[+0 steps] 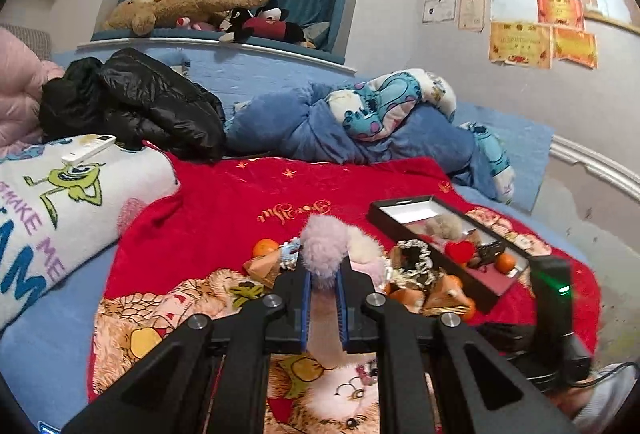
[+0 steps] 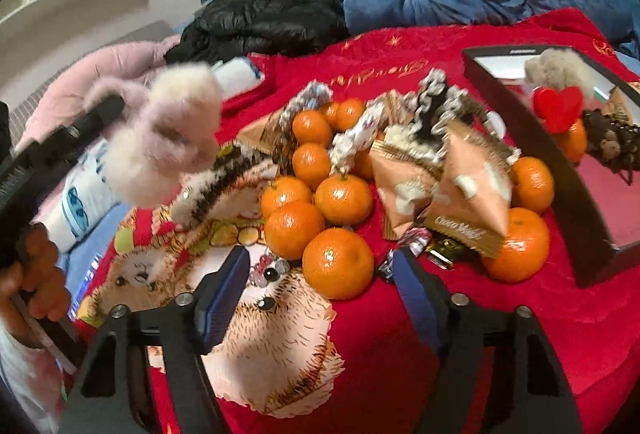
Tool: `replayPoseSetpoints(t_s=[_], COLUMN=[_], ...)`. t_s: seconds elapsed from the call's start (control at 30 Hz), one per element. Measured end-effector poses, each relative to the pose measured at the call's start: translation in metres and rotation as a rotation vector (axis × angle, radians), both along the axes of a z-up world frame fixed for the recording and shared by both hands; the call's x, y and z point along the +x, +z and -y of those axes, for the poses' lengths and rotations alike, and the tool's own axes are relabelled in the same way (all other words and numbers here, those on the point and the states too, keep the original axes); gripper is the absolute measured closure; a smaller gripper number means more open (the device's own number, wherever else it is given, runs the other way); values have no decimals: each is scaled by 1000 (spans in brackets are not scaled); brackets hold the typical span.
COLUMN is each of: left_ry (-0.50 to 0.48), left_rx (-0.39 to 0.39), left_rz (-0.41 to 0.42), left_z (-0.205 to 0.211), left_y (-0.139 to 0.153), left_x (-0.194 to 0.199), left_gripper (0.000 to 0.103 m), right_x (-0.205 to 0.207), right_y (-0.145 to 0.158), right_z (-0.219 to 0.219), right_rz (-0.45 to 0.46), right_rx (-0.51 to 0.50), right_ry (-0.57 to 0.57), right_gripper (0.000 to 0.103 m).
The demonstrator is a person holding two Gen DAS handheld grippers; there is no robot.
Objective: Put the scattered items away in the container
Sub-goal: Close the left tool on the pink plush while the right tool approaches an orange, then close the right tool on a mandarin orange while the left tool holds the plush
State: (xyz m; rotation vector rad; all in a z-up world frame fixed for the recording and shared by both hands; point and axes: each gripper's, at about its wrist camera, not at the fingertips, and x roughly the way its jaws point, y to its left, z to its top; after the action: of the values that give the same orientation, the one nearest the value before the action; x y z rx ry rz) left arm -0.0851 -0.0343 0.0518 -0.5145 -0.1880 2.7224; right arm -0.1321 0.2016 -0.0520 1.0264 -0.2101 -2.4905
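My left gripper (image 1: 324, 276) is shut on a fluffy pink plush piece (image 1: 324, 248) and holds it above the red blanket; the plush also shows in the right wrist view (image 2: 160, 137), lifted at the left. My right gripper (image 2: 320, 274) is open and empty, just in front of a pile of mandarins (image 2: 338, 262), peach snack packets (image 2: 468, 189) and scrunchies (image 2: 432, 101). The black box (image 2: 576, 205) at the right holds a red heart (image 2: 558, 107), a plush ball, a mandarin and a dark hair tie. The box also shows in the left wrist view (image 1: 464, 276).
The red blanket (image 1: 224, 209) covers a bed with a black jacket (image 1: 132, 101), a blue duvet (image 1: 320, 129) and a printed pillow (image 1: 48, 209) bearing a white remote (image 1: 88, 149). Plush toys lie on the sill behind.
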Motion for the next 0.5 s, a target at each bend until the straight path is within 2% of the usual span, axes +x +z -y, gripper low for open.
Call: replayPoseSetpoints(t_s=[0.1,0.23,0.37,0.4,0.43,0.5], left_ry=[7,11,7,8,4,4], left_rx=[5,0,-18,-22,-21,-18], left_rz=[-3,0,0,-2,-1,-7], left_z=[1,-1,-6,-7,-8,-10], left_y=[1,0,0,0,0,1], left_x=[3,5,4,4,4,5], left_gripper=[92,92,92,92,92,92], right_x=[-5,-12,-10,-10,-10,-12], right_y=[-1,-6,-7,-7,-8,-9], right_z=[-1,5,14,14,14,12], right_rz=[3,22,14,17,21,32], right_rx=[1,31,88,95,106,103], right_ry=[-4,9,20,17,6,-6], right_gripper=[37,47,49,53,63,66])
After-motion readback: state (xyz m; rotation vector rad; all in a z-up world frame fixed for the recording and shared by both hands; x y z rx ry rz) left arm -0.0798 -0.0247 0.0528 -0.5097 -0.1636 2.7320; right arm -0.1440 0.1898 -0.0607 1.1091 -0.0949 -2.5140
